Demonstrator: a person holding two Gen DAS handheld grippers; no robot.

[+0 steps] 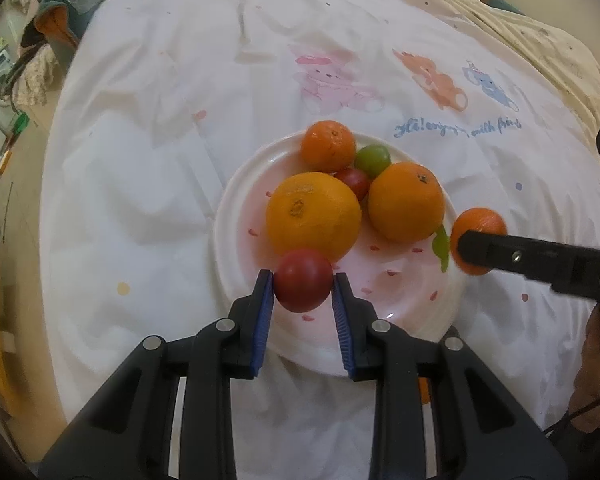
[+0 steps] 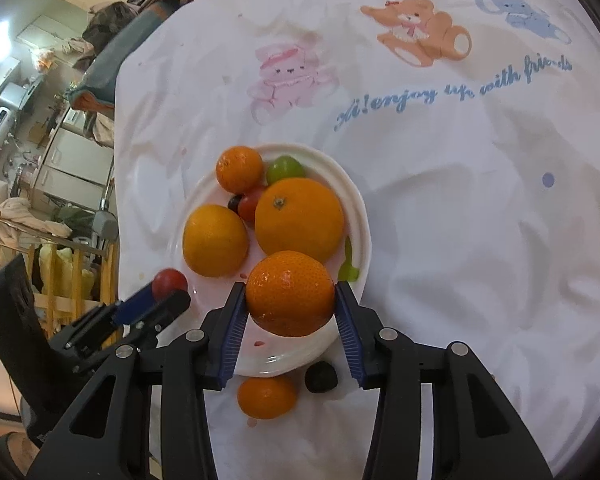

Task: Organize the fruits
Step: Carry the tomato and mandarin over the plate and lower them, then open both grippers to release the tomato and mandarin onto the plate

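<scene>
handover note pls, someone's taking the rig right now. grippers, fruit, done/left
Left gripper: shut on a red tomato, over the plate's near rim.
Right gripper: shut on a mandarin, over the plate's near edge.
On the plate: two large oranges, a small mandarin, green tomato, small red tomato.
Left: set both down; an orange and a dark fruit sit on the cloth.

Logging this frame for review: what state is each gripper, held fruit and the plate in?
left gripper: shut on red tomato
right gripper: shut on mandarin
plate: upright, holding fruit
loose mandarin: on cloth, off plate
</scene>
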